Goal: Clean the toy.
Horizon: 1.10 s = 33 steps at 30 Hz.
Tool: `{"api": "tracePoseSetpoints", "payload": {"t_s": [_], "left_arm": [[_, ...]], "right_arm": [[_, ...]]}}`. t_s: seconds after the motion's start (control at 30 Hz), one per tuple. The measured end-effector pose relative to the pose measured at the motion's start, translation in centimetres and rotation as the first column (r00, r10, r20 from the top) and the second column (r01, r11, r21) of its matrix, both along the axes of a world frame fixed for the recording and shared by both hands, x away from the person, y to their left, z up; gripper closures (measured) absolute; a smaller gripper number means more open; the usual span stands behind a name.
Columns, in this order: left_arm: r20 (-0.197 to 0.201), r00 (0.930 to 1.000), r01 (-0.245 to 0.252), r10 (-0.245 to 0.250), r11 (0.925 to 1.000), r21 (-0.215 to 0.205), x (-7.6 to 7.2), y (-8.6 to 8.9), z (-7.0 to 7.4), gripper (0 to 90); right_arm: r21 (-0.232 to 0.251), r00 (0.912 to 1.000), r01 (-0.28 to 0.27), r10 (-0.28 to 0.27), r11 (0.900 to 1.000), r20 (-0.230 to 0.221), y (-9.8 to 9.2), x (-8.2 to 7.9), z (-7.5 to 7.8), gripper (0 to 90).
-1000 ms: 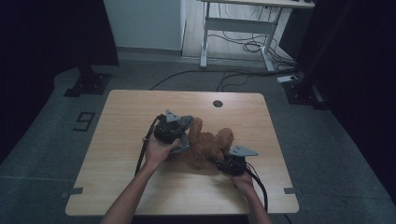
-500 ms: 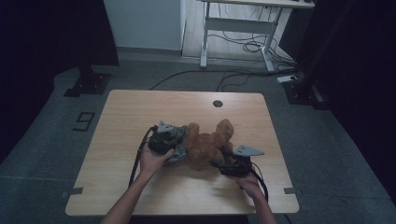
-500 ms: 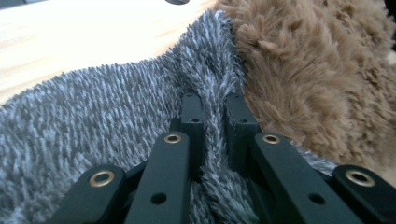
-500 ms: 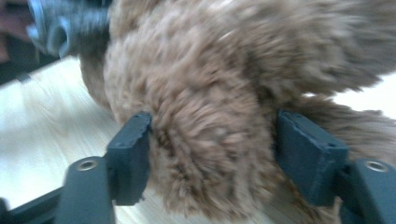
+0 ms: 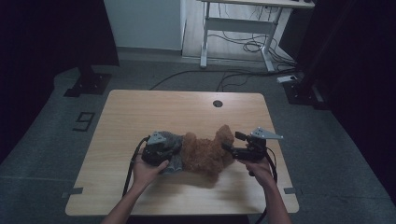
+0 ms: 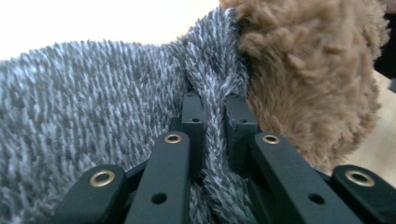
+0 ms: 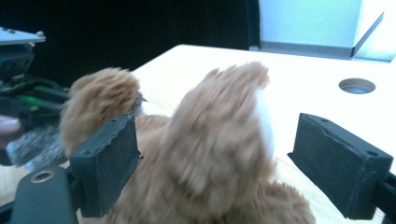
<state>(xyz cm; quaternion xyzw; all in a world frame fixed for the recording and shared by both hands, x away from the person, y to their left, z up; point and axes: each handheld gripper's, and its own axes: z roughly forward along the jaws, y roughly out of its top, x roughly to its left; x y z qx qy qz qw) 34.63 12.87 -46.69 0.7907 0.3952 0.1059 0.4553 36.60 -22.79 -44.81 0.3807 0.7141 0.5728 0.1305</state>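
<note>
A brown plush bear (image 5: pixel 205 155) lies on the wooden table (image 5: pixel 140 112), with a grey fuzzy garment (image 5: pixel 172 140) at its left end. My left gripper (image 5: pixel 173 151) is shut on a fold of that grey garment (image 6: pixel 93 93), right beside the bear's fur (image 6: pixel 308 70). My right gripper (image 5: pixel 232 141) hovers at the bear's right end. Its jaws have just been opening and now stand wide. A raised brown limb (image 7: pixel 219 135) stands between its pads (image 7: pixel 116 158) without touching them. In the right gripper view, the left gripper (image 7: pixel 23 93) and the grey garment (image 7: pixel 32 149) sit at the far left.
A round cable hole (image 5: pixel 217 103) is in the table's far edge area. Beyond the table stand a white desk frame (image 5: pixel 238 32) with floor cables and a dark stand base (image 5: pixel 88 84). Bare tabletop lies ahead of the bear and to both sides.
The right gripper's jaws opened off the bear and the hand rose and drew right. The left hand pulled the grey garment toward the near edge, and the bear settled lower.
</note>
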Motion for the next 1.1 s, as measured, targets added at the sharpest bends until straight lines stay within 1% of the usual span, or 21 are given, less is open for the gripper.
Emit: {"api": "tracePoseSetpoints", "payload": {"t_s": [0.1, 0.13, 0.17, 0.2, 0.23, 0.27, 0.33, 0.4, 0.43, 0.5, 0.63, 0.7, 0.73, 0.83, 0.9, 0.93, 0.97, 1.0, 1.03, 1.07, 1.1], "left_arm": [[-0.011, 0.9998, 0.017, -0.017, 0.9997, -0.017, -0.5, 0.2, -0.3, 80.6], [-0.012, 0.9996, 0.024, -0.024, 0.9996, -0.017, -0.7, 0.2, -0.4, 80.7], [-0.014, 0.9995, 0.028, -0.028, 0.9994, -0.018, -0.8, 0.2, -0.5, 80.8], [-0.020, 0.9991, 0.036, -0.036, 0.9992, -0.018, -0.9, 0.1, -0.6, 80.8], [-0.026, 0.9987, 0.043, -0.043, 0.9989, -0.018, -1.0, 0.1, -0.8, 80.9], [-0.031, 0.9983, 0.050, -0.050, 0.9986, -0.020, -1.1, -0.1, -0.9, 80.9], [-0.034, 0.9975, 0.062, -0.063, 0.9980, -0.014, -1.3, -0.4, -1.2, 81.0], [-0.027, 0.9973, 0.068, -0.068, 0.9977, -0.004, -1.5, -0.8, -1.4, 81.1], [-0.024, 0.9973, 0.069, -0.069, 0.9976, 0.002, -1.5, -1.0, -1.5, 81.1], [-0.022, 0.9973, 0.071, -0.071, 0.9975, 0.004, -1.5, -1.3, -1.7, 81.1], [-0.011, 0.9980, 0.062, -0.062, 0.9981, 0.001, -1.3, -1.5, -1.9, 81.2], [0.002, 0.9984, 0.057, -0.057, 0.9984, 0.004, -1.2, -1.7, -2.0, 81.2], [0.006, 0.9985, 0.055, -0.055, 0.9985, 0.004, -1.1, -1.8, -2.1, 81.3], [0.019, 0.9988, 0.046, -0.046, 0.9989, 0.005, -0.7, -2.2, -2.2, 81.3], [0.028, 0.9989, 0.037, -0.037, 0.9993, 0.009, -0.3, -2.6, -2.1, 81.3], [0.031, 0.9989, 0.033, -0.034, 0.9994, 0.013, -0.1, -2.8, -2.1, 81.3], [0.038, 0.9990, 0.024, -0.024, 0.9996, 0.017, 0.3, -3.2, -2.0, 81.4], [0.042, 0.9989, 0.020, -0.021, 0.9996, 0.020, 0.5, -3.3, -2.0, 81.3], [0.046, 0.9989, 0.009, -0.010, 0.9996, 0.025, 1.2, -3.8, -1.9, 81.4], [0.045, 0.9990, 0.005, -0.007, 0.9997, 0.025, 1.6, -4.0, -1.8, 81.4], [0.039, 0.9993, 0.000, -0.001, 0.9998, 0.022, 2.3, -4.3, -1.7, 81.4]], "right_arm": [[-0.027, 0.9982, -0.047, 0.046, 0.999, -0.037, 0.8, 0.6, 0.1, 15.5], [-0.034, 0.9953, -0.084, 0.082, 0.996, -0.051, 1.2, 0.6, -0.2, 19.2], [-0.050, 0.9891, -0.137, 0.134, 0.989, -0.062, 1.5, 0.3, -0.6, 22.0], [-0.075, 0.9834, -0.172, 0.167, 0.982, -0.071, 2.0, 0.0, -1.2, 22.5], [-0.100, 0.9794, -0.193, 0.185, 0.976, -0.081, 2.5, -0.4, -1.9, 23.7], [-0.109, 0.9738, -0.214, 0.203, 0.971, -0.101, 2.8, -0.8, -2.7, 25.5], [-0.095, 0.9607, -0.252, 0.237, 0.963, -0.144, 2.8, -1.3, -4.2, 29.5], [-0.069, 0.9531, -0.269, 0.255, 0.961, -0.163, 2.5, -1.9, -5.4, 34.4], [-0.065, 0.9526, -0.270, 0.257, 0.961, -0.164, 2.5, -2.0, -5.6, 36.0], [-0.078, 0.9553, -0.264, 0.250, 0.961, -0.158, 2.5, -2.3, -6.0, 38.7], [-0.120, 0.9691, -0.225, 0.209, 0.967, -0.130, 2.8, -2.2, -6.4, 42.5], [-0.131, 0.9754, -0.203, 0.188, 0.970, -0.114, 2.8, -2.1, -6.6, 43.2], [-0.142, 0.9800, -0.185, 0.171, 0.972, -0.102, 2.9, -2.2, -6.6, 43.6], [-0.163, 0.9891, -0.139, 0.128, 0.977, -0.073, 2.9, -2.2, -6.8, 44.5], [-0.181, 0.9946, -0.100, 0.094, 0.978, -0.044, 2.8, -2.1, -6.8, 45.7], [-0.200, 0.9979, -0.065, 0.063, 0.978, -0.017, 2.8, -2.0, -6.8, 46.9], [-0.206, 0.9987, -0.050, 0.050, 0.977, -0.006, 2.8, -1.9, -6.8, 47.4], [-0.211, 0.9997, -0.021, 0.024, 0.977, 0.010, 2.7, -1.7, -6.8, 48.2], [-0.214, 0.9998, -0.011, 0.014, 0.977, 0.015, 2.7, -1.6, -6.7, 48.4], [-0.208, 0.9996, 0.023, -0.018, 0.978, 0.022, 2.5, -1.2, -6.8, 48.7], [-0.205, 0.9992, 0.036, -0.032, 0.978, 0.023, 2.4, -0.9, -6.8, 48.9]]}}
